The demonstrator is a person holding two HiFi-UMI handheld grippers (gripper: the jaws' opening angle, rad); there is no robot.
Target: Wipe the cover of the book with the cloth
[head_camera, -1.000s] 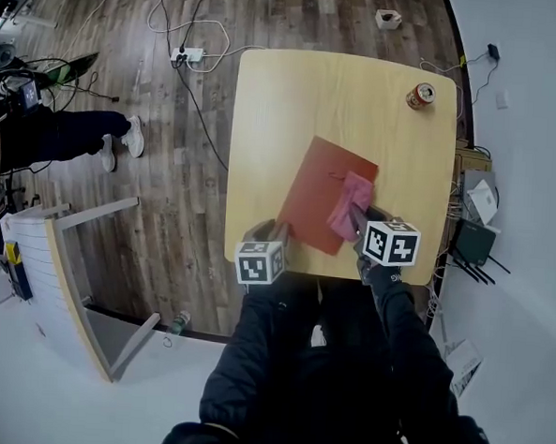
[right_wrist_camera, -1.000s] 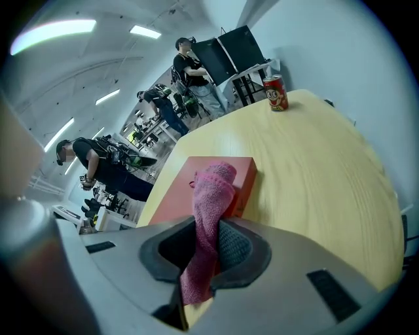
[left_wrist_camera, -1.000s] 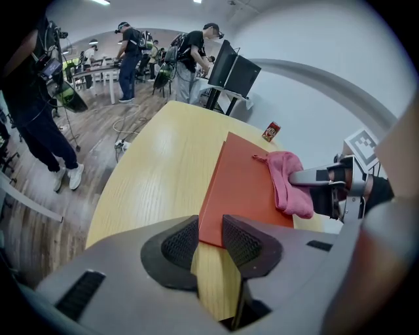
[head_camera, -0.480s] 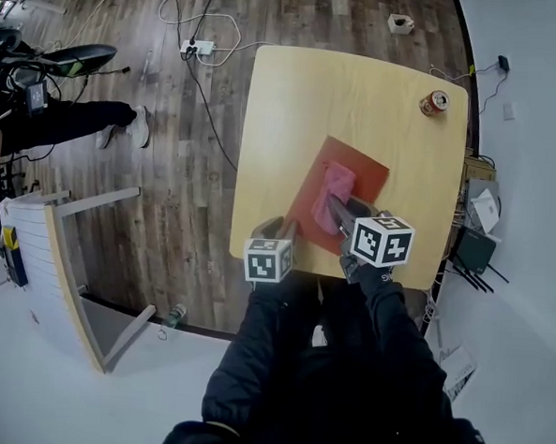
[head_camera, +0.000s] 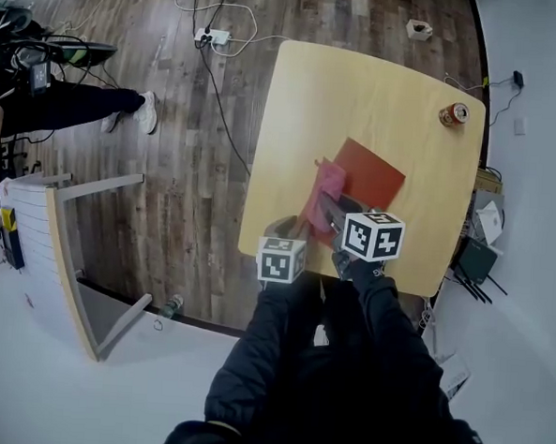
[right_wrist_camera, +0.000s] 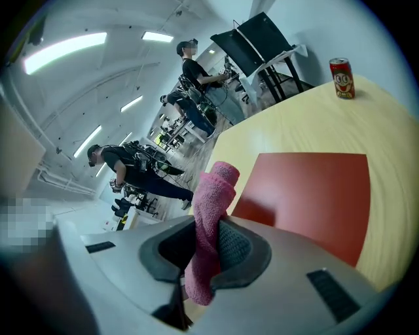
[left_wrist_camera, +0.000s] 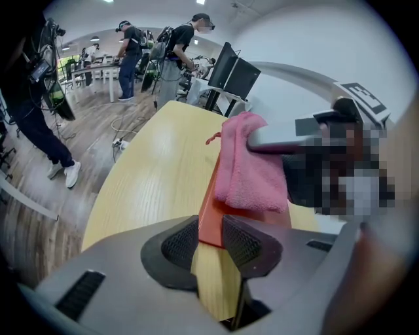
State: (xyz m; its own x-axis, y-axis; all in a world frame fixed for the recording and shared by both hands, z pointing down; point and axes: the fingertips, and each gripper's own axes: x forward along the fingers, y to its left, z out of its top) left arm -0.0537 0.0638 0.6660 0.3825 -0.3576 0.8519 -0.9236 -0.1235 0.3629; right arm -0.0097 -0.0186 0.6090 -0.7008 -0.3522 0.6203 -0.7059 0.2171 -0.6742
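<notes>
Two grips: left hand-held gripper (left_wrist_camera: 209,239) on book (head_camera: 370,180), right hand-held gripper (right_wrist_camera: 206,245) on cloth (head_camera: 325,186), further left than before.

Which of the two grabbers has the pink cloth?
The right gripper: its jaws pinch the pink cloth; the left gripper clamps a corner of the red book.

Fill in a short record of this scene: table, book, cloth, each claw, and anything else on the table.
Table: light wood, rounded corners
Book: red cover, flat on the table
Cloth: pink, draped at the book's left edge
Left claw: shut on the book's near corner
Right claw: shut on the cloth
Also there: can, upright at the far corner, apart from the book
</notes>
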